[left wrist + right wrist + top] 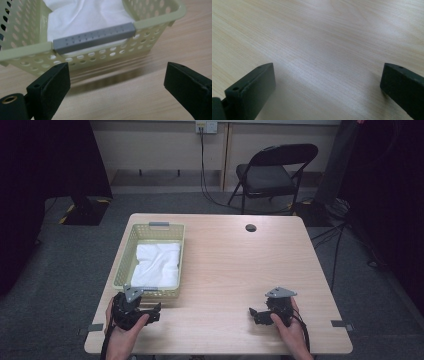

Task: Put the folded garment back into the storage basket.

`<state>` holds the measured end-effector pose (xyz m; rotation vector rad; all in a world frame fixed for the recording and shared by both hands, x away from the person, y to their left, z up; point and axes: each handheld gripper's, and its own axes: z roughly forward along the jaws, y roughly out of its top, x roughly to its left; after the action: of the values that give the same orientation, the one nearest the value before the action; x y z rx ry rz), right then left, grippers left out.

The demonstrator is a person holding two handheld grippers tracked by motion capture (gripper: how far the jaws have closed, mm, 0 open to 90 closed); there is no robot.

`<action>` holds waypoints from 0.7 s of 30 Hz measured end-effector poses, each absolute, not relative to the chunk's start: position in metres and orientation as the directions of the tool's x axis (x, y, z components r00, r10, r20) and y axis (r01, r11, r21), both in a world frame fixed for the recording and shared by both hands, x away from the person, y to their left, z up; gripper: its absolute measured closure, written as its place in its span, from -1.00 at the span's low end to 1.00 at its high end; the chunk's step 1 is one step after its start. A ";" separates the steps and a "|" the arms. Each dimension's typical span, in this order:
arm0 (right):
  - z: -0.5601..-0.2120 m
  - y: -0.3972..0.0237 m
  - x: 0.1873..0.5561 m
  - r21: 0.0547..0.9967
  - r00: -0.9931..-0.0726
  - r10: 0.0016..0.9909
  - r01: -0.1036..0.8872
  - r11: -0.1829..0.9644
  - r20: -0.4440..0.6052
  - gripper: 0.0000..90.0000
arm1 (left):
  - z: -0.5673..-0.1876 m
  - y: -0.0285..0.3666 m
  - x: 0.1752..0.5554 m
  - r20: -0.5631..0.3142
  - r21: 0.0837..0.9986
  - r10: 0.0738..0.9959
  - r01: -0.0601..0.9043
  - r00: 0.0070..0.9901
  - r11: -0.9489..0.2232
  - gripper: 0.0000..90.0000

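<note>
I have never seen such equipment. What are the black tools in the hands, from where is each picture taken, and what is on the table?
A person sits at a wooden table and holds a hand-operated clamp in each hand: the left gripper and the right gripper. One picture looks down from above. The other two come from cameras riding on each gripper, so its two black jaws rise from the bottom. A pale green basket with grey handles holds a white cloth. The left gripper faces the basket's near handle. Both grippers are open and hold nothing.

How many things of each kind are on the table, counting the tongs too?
Basket: 1
White cloth, lying in the basket: 1
Tongs: 2, left tongs and right tongs, both open
Total: 4
</note>
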<state>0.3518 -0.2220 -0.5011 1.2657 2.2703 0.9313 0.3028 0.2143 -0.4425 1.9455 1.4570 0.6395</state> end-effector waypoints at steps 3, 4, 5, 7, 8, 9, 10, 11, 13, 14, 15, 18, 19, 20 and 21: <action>-0.501 -0.222 0.352 0.705 -0.523 0.852 0.602 0.375 -0.007 -1.00 | -0.450 0.215 0.303 0.016 0.700 0.962 0.684 0.274 -0.206 -0.87; -0.501 -0.222 0.352 0.705 -0.523 0.852 0.602 0.375 -0.007 -1.00 | -0.452 0.215 0.304 0.013 0.696 0.963 0.689 0.270 -0.203 -0.86; -0.501 -0.222 0.352 0.705 -0.523 0.852 0.602 0.375 -0.007 -1.00 | -0.455 0.215 0.304 0.019 0.689 0.963 0.695 0.269 -0.208 -0.87; -0.501 -0.222 0.352 0.705 -0.523 0.852 0.602 0.375 -0.007 -1.00 | -0.461 0.214 0.307 0.063 0.663 0.966 0.712 0.252 -0.229 -0.86; -0.501 -0.222 0.352 0.705 -0.523 0.852 0.602 0.375 -0.007 -1.00 | -0.463 0.214 0.310 0.082 0.652 0.966 0.720 0.244 -0.237 -0.86; -0.501 -0.222 0.352 0.705 -0.523 0.852 0.602 0.375 -0.007 -1.00 | -0.465 0.214 0.312 0.084 0.644 0.966 0.727 0.244 -0.239 -0.86; -0.501 -0.222 0.352 0.705 -0.523 0.852 0.602 0.375 -0.007 -1.00 | -0.467 0.214 0.314 0.073 0.641 0.968 0.732 0.239 -0.229 -0.86; -0.501 -0.222 0.352 0.705 -0.523 0.852 0.602 0.375 -0.007 -1.00 | -0.469 0.215 0.315 0.074 0.638 0.969 0.735 0.238 -0.229 -0.86; -0.501 -0.222 0.352 0.705 -0.523 0.852 0.602 0.375 -0.007 -1.00 | -0.473 0.217 0.319 0.070 0.623 0.968 0.748 0.240 -0.230 -0.86; -0.501 -0.222 0.352 0.705 -0.523 0.852 0.602 0.376 -0.007 -1.00 | -0.475 0.218 0.320 0.067 0.612 0.969 0.757 0.237 -0.228 -0.86; -0.501 -0.222 0.352 0.705 -0.523 0.852 0.602 0.375 -0.007 -1.00 | -0.477 0.219 0.320 0.063 0.610 0.970 0.761 0.233 -0.223 -0.86; -0.501 -0.222 0.352 0.705 -0.523 0.852 0.602 0.375 -0.007 -1.00 | -0.481 0.223 0.322 0.061 0.591 0.976 0.781 0.209 -0.204 -0.86; -0.501 -0.222 0.352 0.705 -0.523 0.852 0.602 0.375 -0.007 -1.00 | -0.483 0.224 0.323 0.064 0.583 0.978 0.787 0.201 -0.200 -0.86; -0.501 -0.222 0.352 0.705 -0.523 0.852 0.602 0.375 -0.007 -1.00 | -0.485 0.225 0.323 0.064 0.581 0.979 0.791 0.192 -0.193 -0.86; -0.501 -0.222 0.352 0.705 -0.523 0.852 0.602 0.375 -0.007 -1.00 | -0.486 0.226 0.324 0.042 0.582 0.982 0.794 0.186 -0.175 -0.88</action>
<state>0.3517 -0.2220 -0.5011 1.2659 2.2701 0.9311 0.3237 0.2261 -0.4855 2.0353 1.6636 0.5809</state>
